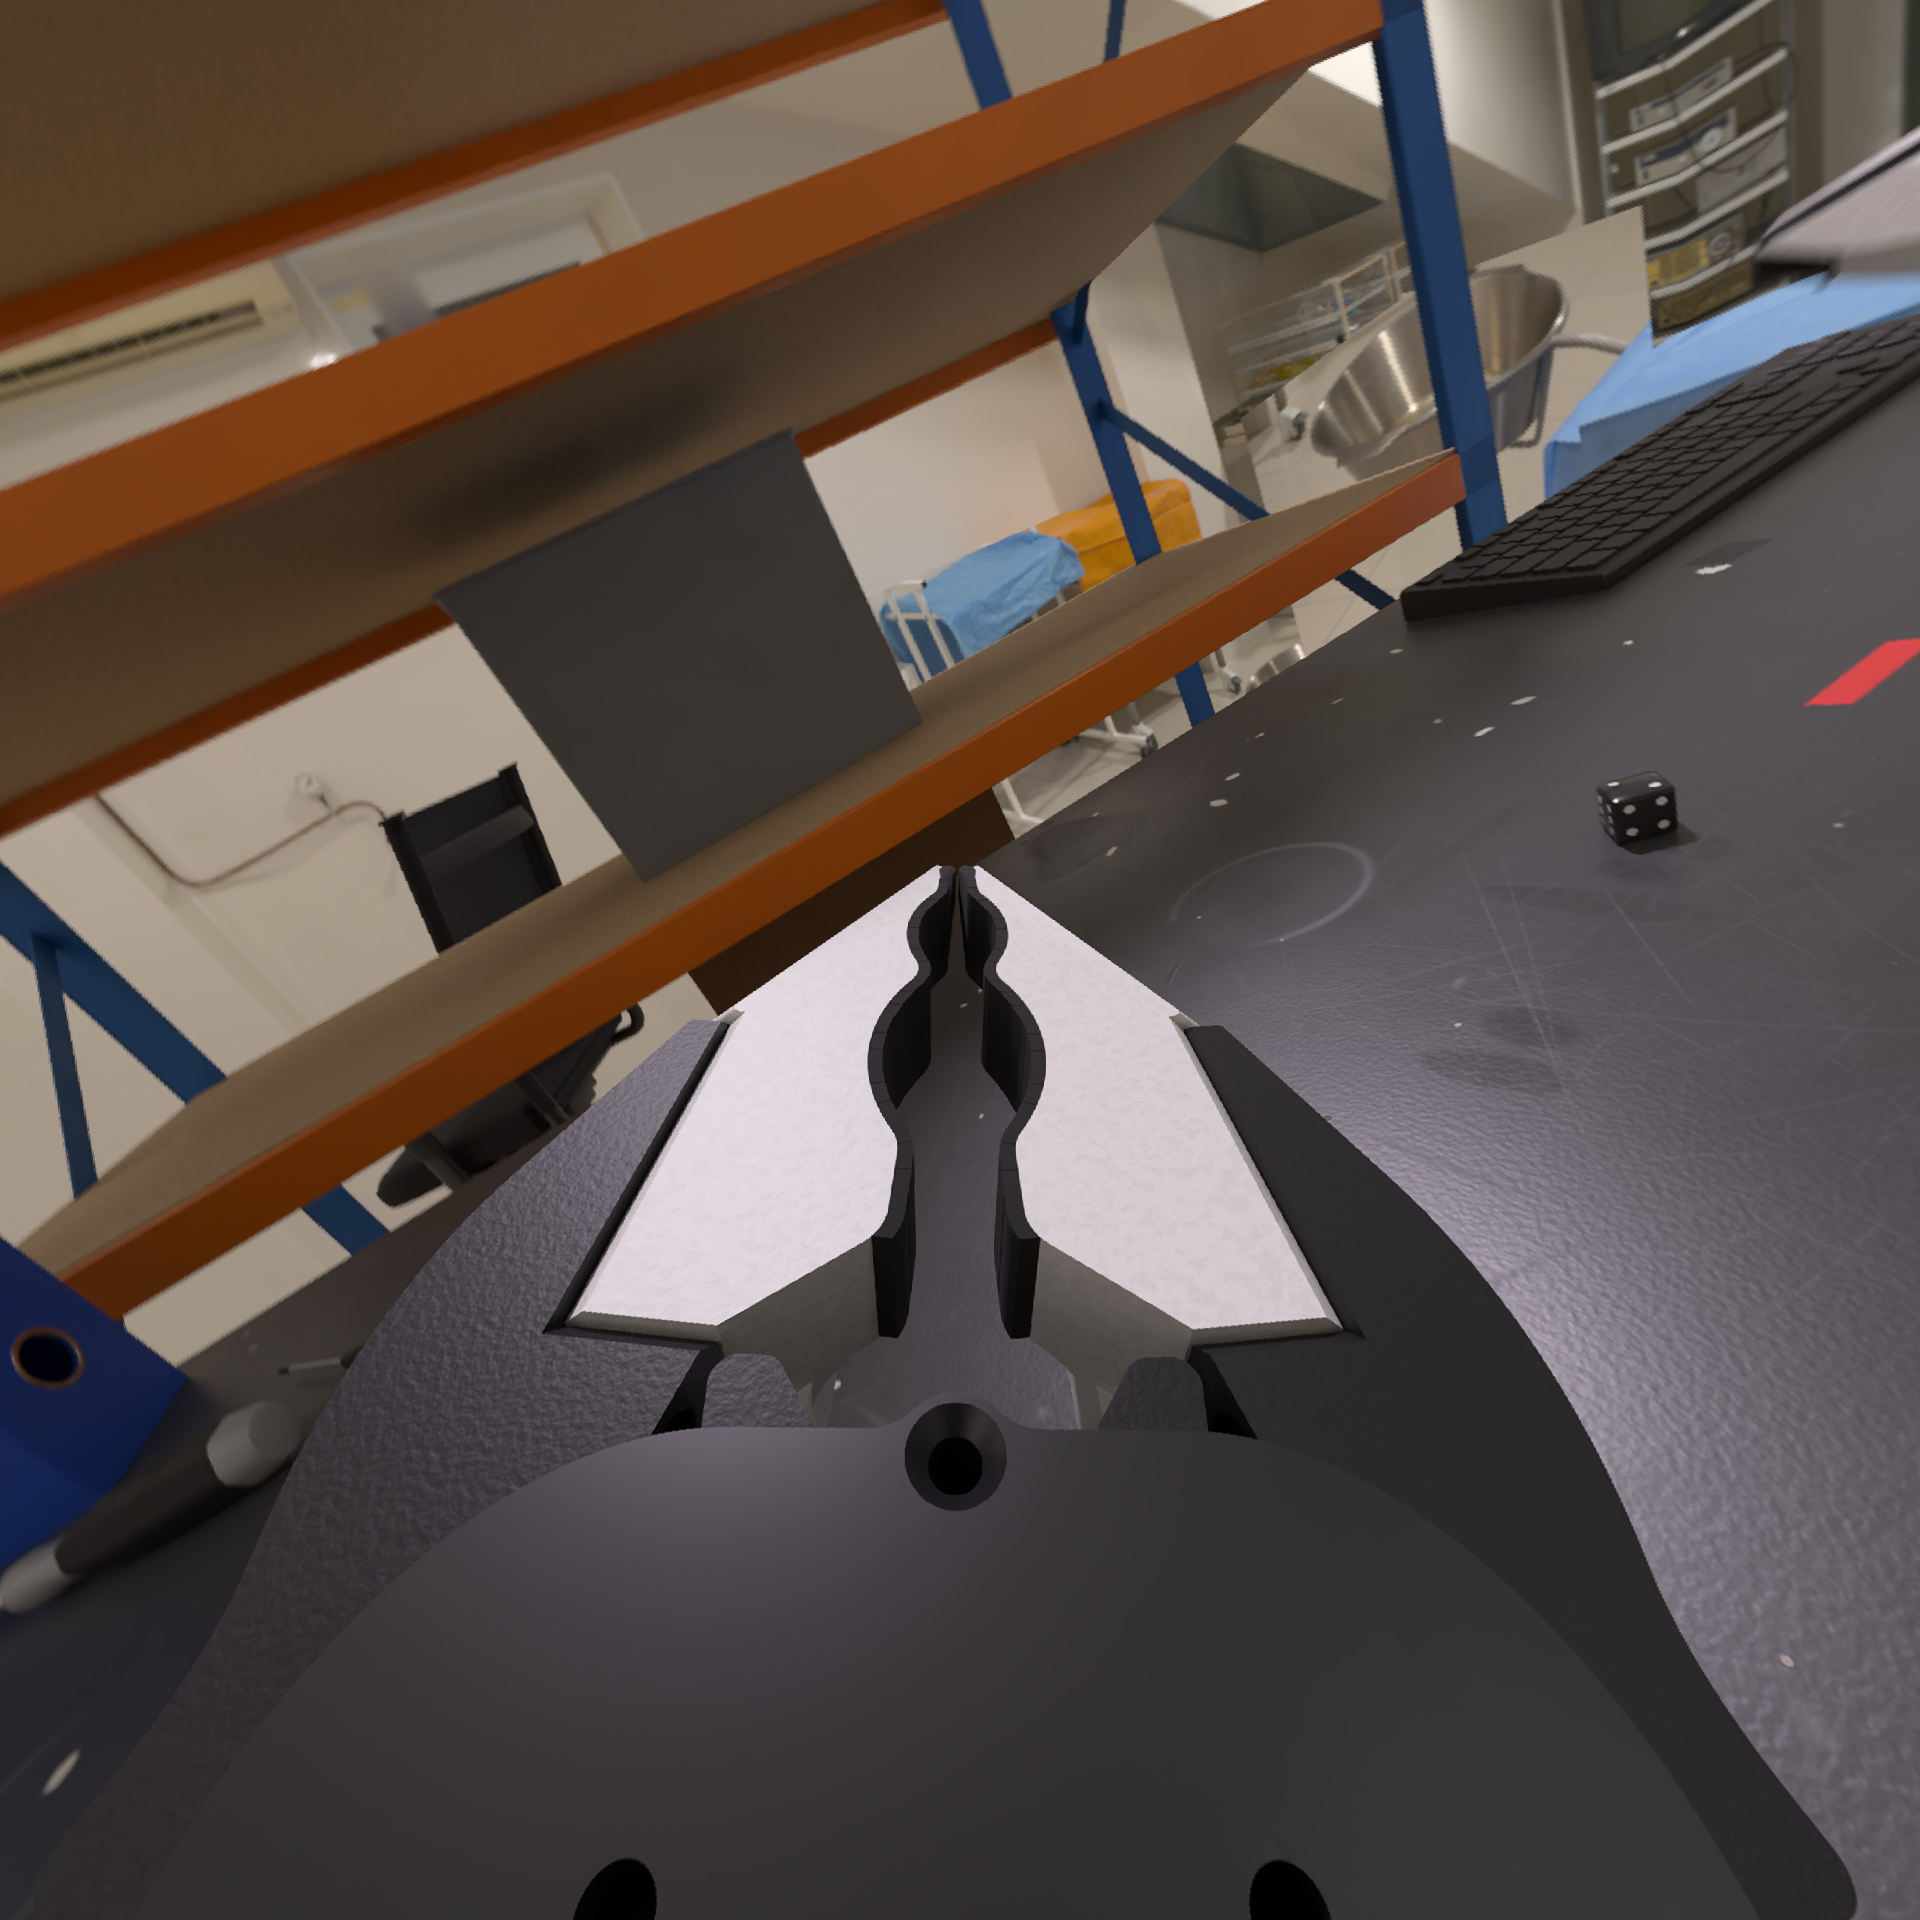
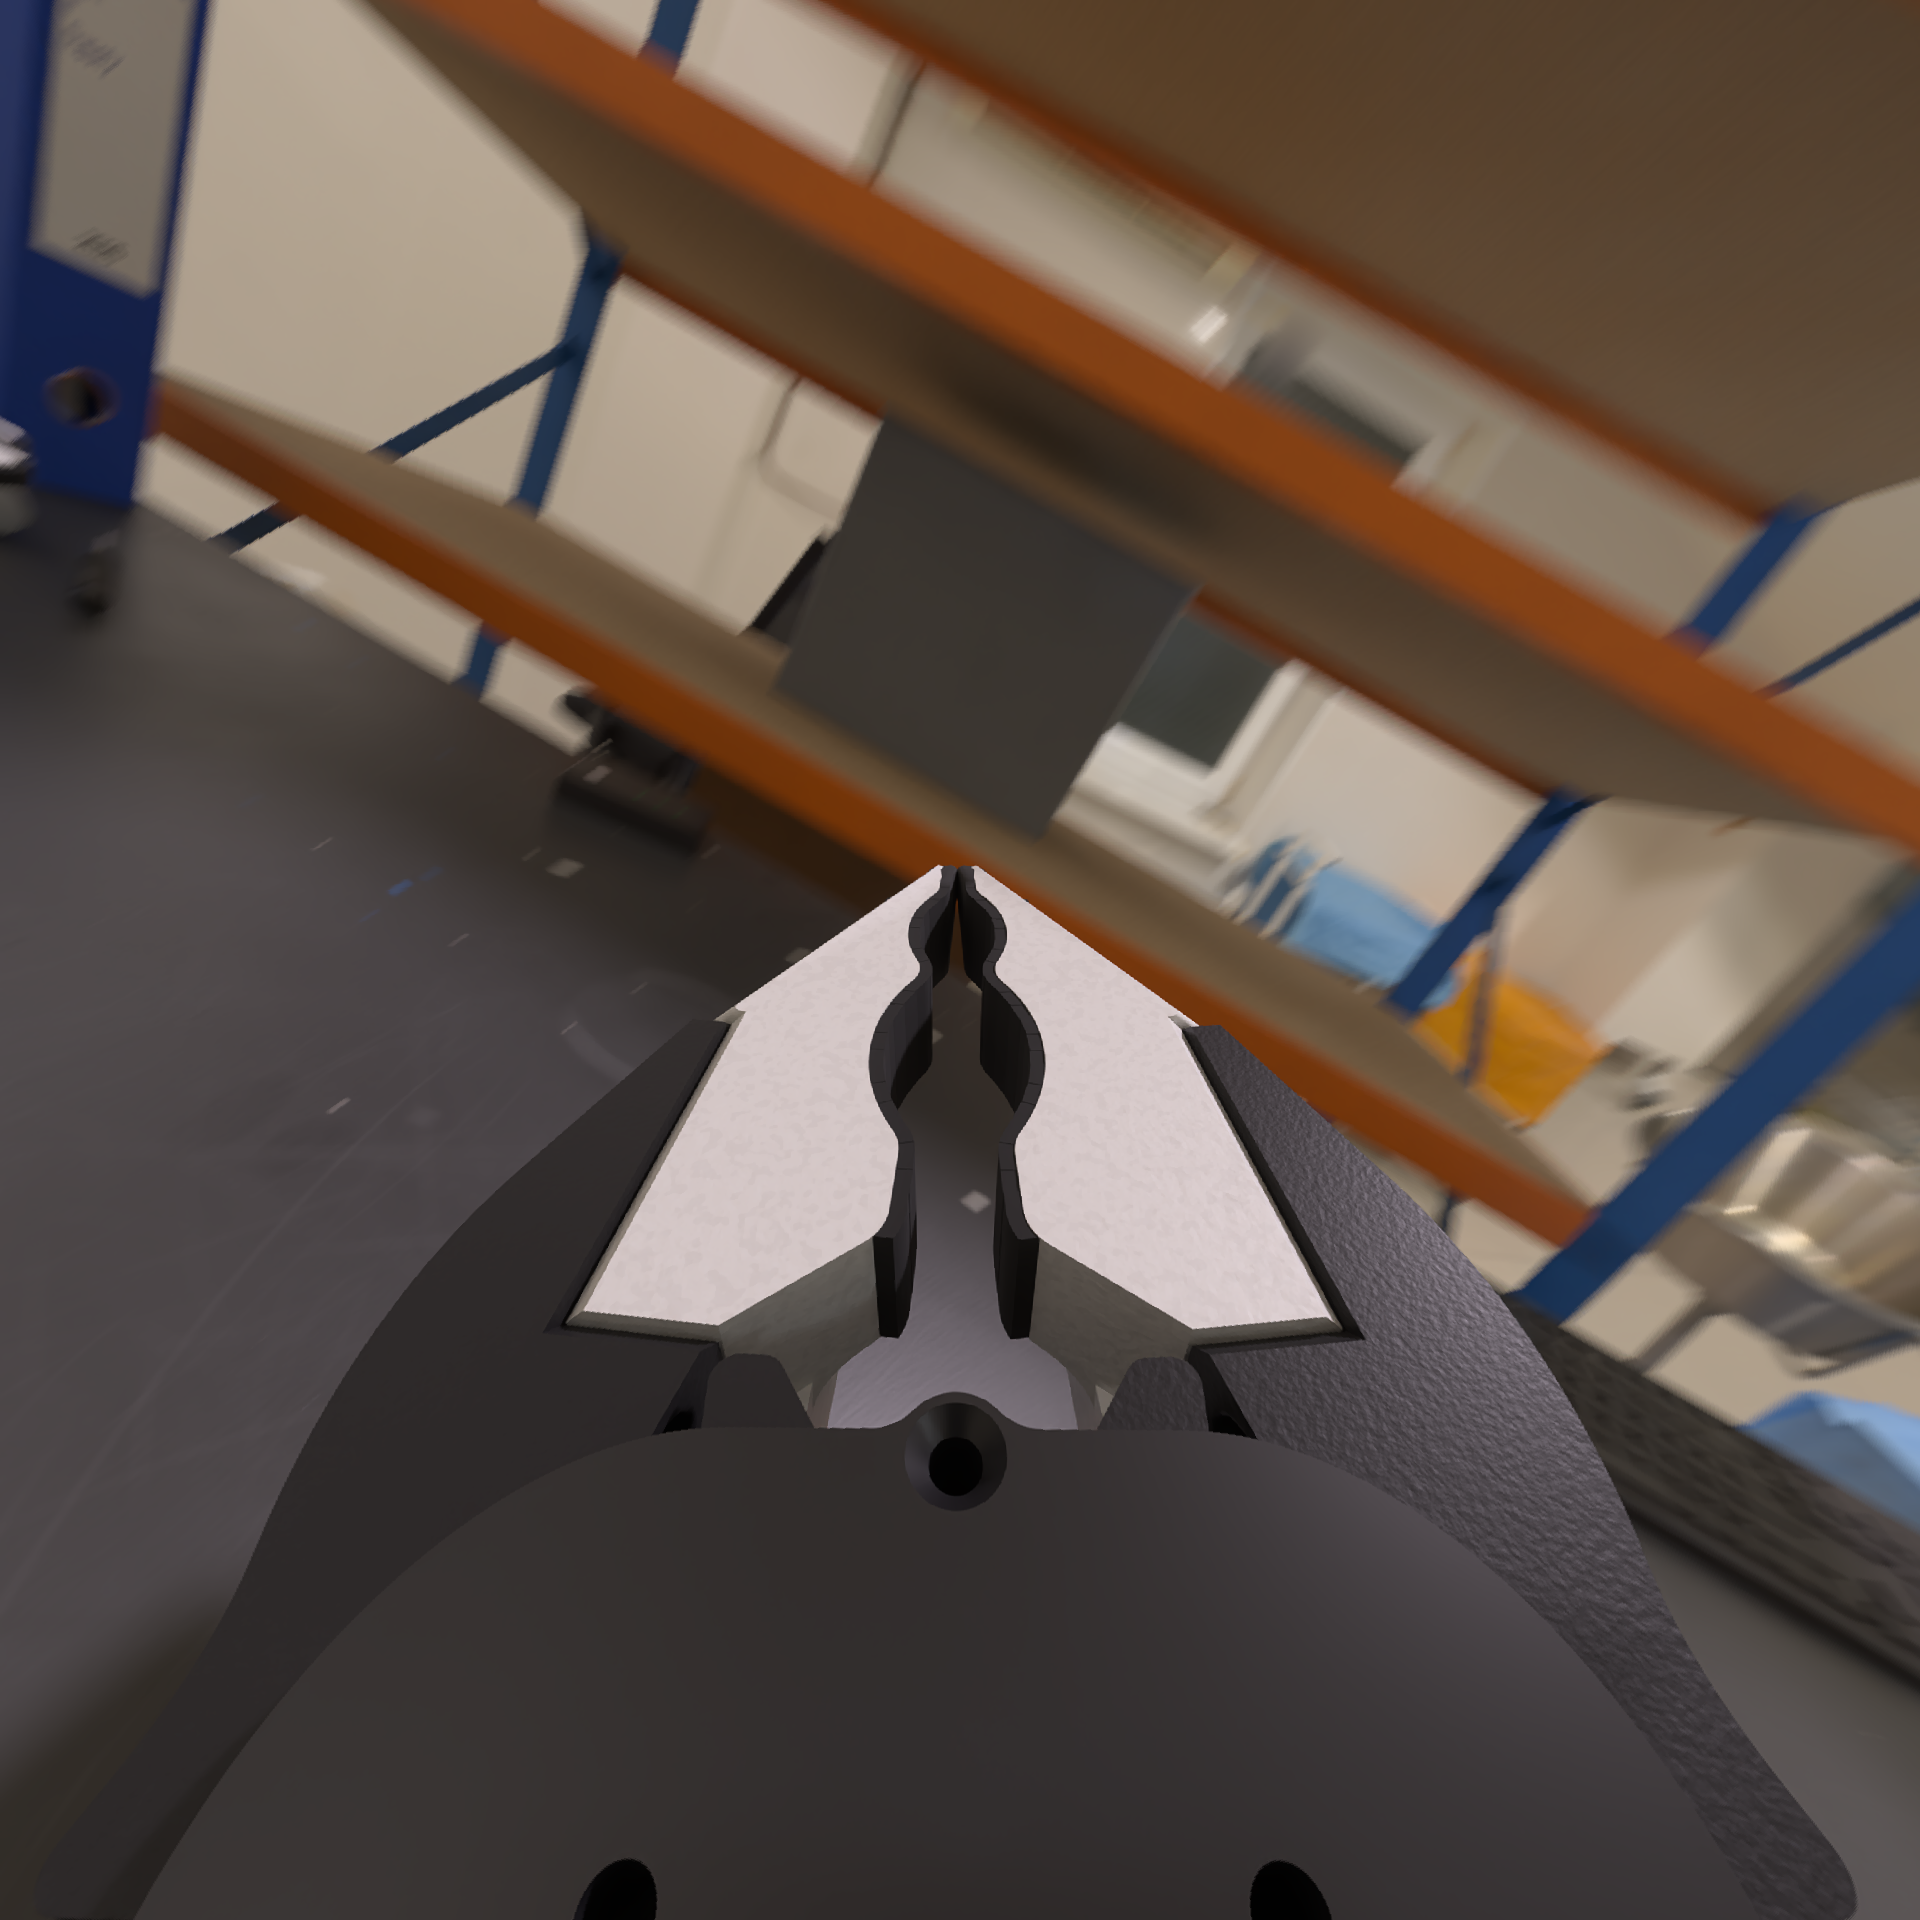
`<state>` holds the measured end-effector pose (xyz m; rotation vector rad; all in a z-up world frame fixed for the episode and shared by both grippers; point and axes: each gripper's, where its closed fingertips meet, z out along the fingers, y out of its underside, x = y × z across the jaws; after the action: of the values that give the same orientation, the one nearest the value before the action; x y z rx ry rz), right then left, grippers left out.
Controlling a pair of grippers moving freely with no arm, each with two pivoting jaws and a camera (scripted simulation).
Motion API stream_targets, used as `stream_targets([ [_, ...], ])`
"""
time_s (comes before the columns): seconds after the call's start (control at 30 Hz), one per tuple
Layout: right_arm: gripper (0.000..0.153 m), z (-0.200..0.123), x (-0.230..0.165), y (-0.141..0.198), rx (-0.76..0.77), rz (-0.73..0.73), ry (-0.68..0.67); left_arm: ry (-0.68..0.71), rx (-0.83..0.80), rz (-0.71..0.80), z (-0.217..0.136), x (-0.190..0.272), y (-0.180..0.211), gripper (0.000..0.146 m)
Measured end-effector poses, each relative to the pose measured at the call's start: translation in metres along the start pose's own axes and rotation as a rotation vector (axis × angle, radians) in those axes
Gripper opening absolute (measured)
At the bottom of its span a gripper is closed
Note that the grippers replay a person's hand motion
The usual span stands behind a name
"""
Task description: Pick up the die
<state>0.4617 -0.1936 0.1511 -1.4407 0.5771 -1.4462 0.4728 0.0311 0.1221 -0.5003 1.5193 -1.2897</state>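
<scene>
Left wrist view: your left gripper [image 1: 956,878], fingertips pressed together and holding nothing, pointed at the shelving [image 1: 727,665]; the black die [image 1: 1636,811] sat free on the dark table [image 1: 1558,1143], off to its right. Right wrist view: your right gripper [image 2: 956,878] was likewise closed and empty, no die visible.

Dark grey table [image 1: 1558,1195], surface scuffed, scratched, flecked with small white specks; faint ring mark near frame centre. Black die [image 1: 1636,809] with white pips sits on it, right of centre. Black keyboard [image 1: 1662,488] lies at upper right. Red strip [image 1: 1865,671] at right edge. Blue binder [image 1: 62,1423] stands at lower left, a grey cylindrical object [image 1: 156,1486] lying beside it.
</scene>
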Motion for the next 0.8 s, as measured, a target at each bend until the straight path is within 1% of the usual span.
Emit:
stream_targets([
  [0.07,0.002,0.007,-0.02,0.02,-0.115,0.072,-0.149,0.011,0.022,0.039,0.0,0.005,-0.004,0.002],
  [0.17,0.039,0.011,-0.047,0.049,-0.316,0.226,-0.395,0.025,0.053,0.098,0.0,0.014,-0.009,0.003],
  [0.23,0.059,0.012,-0.06,0.066,-0.464,0.315,-0.55,0.044,0.068,0.125,0.0,0.02,-0.012,0.004],
  [0.27,0.066,0.011,-0.065,0.074,-0.535,0.344,-0.61,0.053,0.075,0.136,0.0,0.022,-0.013,0.004],
  [0.3,0.068,0.01,-0.069,0.081,-0.602,0.368,-0.665,0.061,0.08,0.147,-0.001,0.025,-0.014,0.005],
  [0.33,0.069,0.009,-0.071,0.09,-0.672,0.387,-0.698,0.067,0.083,0.157,-0.001,0.027,-0.015,0.005],
  [0.37,0.069,0.01,-0.071,0.099,-0.741,0.395,-0.698,0.071,0.085,0.165,-0.001,0.028,-0.015,0.005],
  [0.43,0.062,0.01,-0.07,0.114,-0.853,0.387,-0.692,0.082,0.087,0.172,-0.001,0.031,-0.015,0.005],
  [0.53,0.052,0.007,-0.069,0.128,-0.991,0.313,-0.693,0.101,0.085,0.171,-0.001,0.034,-0.014,0.005],
  [0.6,0.04,0.007,-0.069,0.129,-1.025,0.267,-0.697,0.114,0.079,0.172,-0.001,0.036,-0.013,0.005],
  [0.67,0.022,0.008,-0.071,0.128,-1.03,0.224,-0.718,0.127,0.073,0.178,0.0,0.039,-0.012,0.005],
  [0.73,0.017,0.008,-0.072,0.127,-1.011,0.145,-0.738,0.136,0.07,0.189,0.0,0.041,-0.011,0.005],
  [0.8,0.016,0.007,-0.067,0.126,-0.972,0.009,-0.713,0.14,0.072,0.2,-0.001,0.042,-0.011,0.005],
])
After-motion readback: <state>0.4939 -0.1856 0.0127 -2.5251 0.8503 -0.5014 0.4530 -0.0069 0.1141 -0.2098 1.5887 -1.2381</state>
